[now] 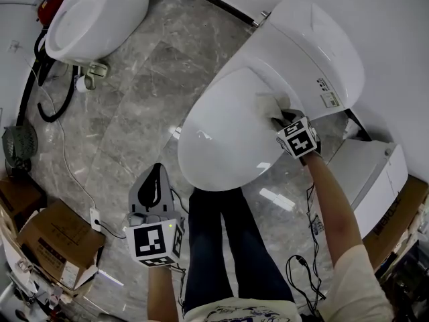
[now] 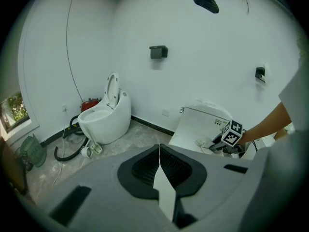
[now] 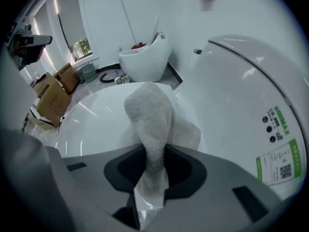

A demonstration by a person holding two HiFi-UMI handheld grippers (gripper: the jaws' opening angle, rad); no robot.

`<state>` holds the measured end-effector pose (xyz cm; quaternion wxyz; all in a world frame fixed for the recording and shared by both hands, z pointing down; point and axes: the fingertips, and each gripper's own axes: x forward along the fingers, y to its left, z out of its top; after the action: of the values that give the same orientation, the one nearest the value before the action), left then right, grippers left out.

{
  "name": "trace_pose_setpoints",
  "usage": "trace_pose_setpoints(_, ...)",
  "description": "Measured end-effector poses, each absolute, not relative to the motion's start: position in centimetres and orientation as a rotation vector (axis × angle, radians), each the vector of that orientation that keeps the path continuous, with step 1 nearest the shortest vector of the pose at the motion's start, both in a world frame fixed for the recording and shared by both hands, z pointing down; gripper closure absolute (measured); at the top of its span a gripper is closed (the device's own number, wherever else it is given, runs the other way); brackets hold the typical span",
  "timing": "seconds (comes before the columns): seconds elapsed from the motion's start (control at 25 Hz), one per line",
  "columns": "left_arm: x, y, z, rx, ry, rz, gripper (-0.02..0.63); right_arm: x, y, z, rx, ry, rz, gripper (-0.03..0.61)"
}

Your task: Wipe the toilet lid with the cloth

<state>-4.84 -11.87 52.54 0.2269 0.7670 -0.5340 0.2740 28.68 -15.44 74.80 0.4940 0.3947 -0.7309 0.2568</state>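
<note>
Apparently on toilet lid [image 3: 94,124], cloth [image 3: 149,108] sits between right gripper [image 3: 154,153] jaws.

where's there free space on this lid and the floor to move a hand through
The lid is bare from the cloth in the right tongs out to its front rim. The floor between it and the second toilet is open. Crowded: hose and boxes at left.

In the head view we see only part of the cloth [image 1: 269,103]; the right gripper [image 1: 281,119] covers the rest. The top edge cuts off the second toilet [image 1: 94,12]. The print on the green label [image 3: 276,162] is too small for us to read.
</note>
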Motion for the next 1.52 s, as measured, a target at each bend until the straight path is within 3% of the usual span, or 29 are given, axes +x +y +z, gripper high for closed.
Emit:
trace_pose_setpoints(0.72,-4.0,-11.1,53.0,2.143,-1.42,0.756,0.603,34.5,-10.6,75.5,1.291,-1.541,0.791,0.486)
trace_pose_setpoints(1.52,-6.6,-8.7,52.6,2.148,-1.42,0.733,0.603,30.1,-2.2,76.3,1.348,-1.452,0.875,0.49)
